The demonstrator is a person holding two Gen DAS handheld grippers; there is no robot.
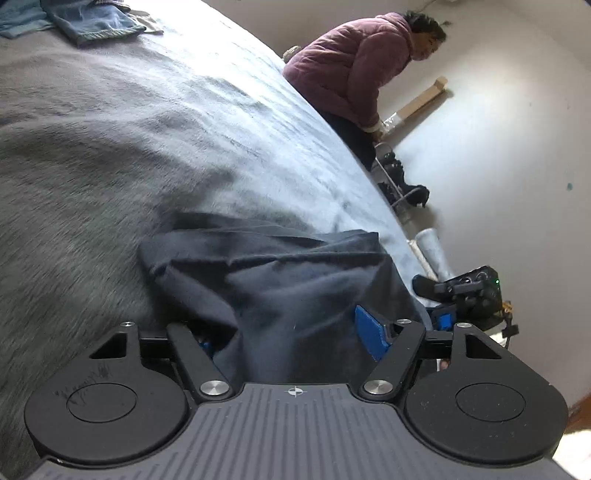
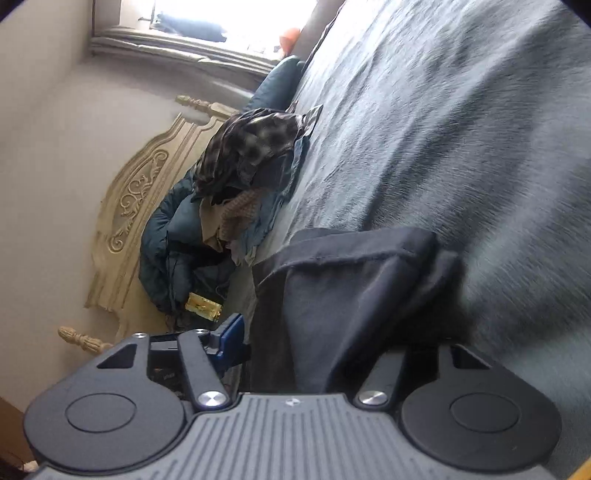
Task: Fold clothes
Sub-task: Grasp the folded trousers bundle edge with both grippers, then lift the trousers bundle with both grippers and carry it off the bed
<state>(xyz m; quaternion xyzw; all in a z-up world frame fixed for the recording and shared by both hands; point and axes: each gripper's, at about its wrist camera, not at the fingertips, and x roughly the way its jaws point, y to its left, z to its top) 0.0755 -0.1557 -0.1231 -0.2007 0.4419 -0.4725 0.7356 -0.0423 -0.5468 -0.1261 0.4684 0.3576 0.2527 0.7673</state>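
While the grey bed cover (image 1: 155,122) is seen stretching away at a steep tilt in the left wrist view, a folded pair of jeans (image 1: 99,20) is seen at its far left corner. Nearer, a dark navy garment (image 1: 280,280) is bunched on the bed, and it is gripped by the left gripper (image 1: 291,343), whose blue-padded fingers (image 1: 371,332) are pinched on the cloth. Further right, a person in a mauve jacket (image 1: 354,70) is seen bending over beside the bed, and the right gripper (image 1: 461,295) is glimpsed at the garment's far edge.

In the right wrist view, a carved headboard (image 2: 136,199) is seen at left, then a heap of clothes (image 2: 243,173) topped by a checked shirt (image 2: 255,140). The navy garment's hemmed edge is held by the right gripper's fingers (image 2: 232,336), closed on the fabric.
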